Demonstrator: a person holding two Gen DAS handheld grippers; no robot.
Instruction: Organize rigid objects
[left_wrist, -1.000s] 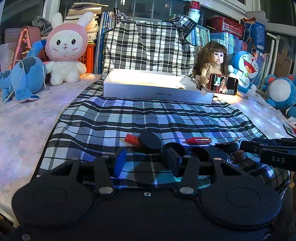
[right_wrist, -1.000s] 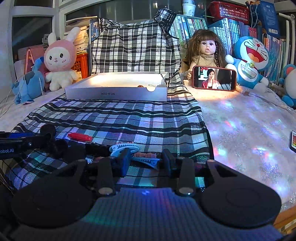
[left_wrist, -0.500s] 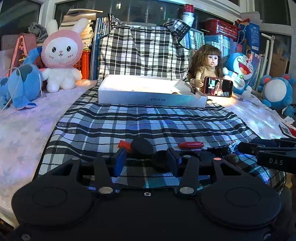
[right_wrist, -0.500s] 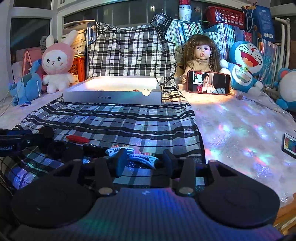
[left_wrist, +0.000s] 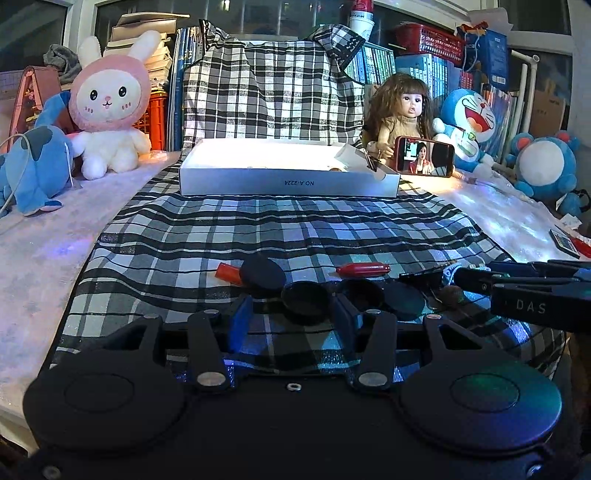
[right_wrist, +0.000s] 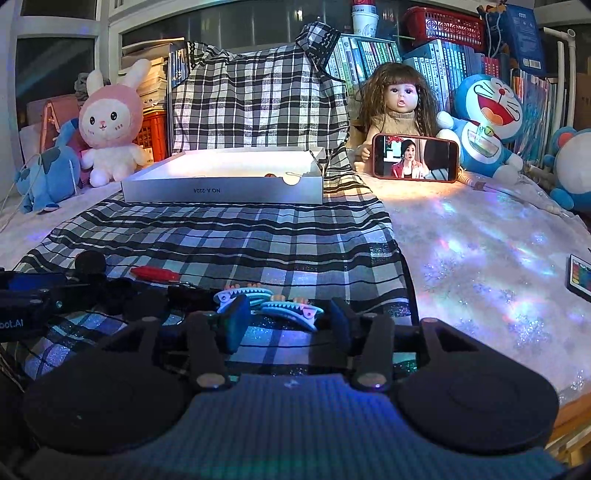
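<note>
Two grippers work low over our plaid cloth (left_wrist: 280, 229). Our left gripper (left_wrist: 293, 319) has its blue-padded fingers (left_wrist: 240, 323) partly spread on either side of a round black lid (left_wrist: 304, 301), though we cannot tell whether the pads press it. More black discs (left_wrist: 404, 299) crowd beside it, with a red cap (left_wrist: 364, 268) and a red tube (left_wrist: 229, 272) just beyond. Our right gripper (right_wrist: 288, 319) is opening its jaws; a light-blue toothed hair clip (right_wrist: 291, 310) lies between them on the cloth, and a second clip (right_wrist: 240, 294) sits just behind. Well beyond stands the white shallow box (right_wrist: 225, 190), open-topped, with a small item or two inside. Around it sit a pink bunny plush (right_wrist: 110, 125), a doll (right_wrist: 400, 99) behind a lit phone (right_wrist: 415, 157), and a blue cat plush (right_wrist: 487, 118).
</note>
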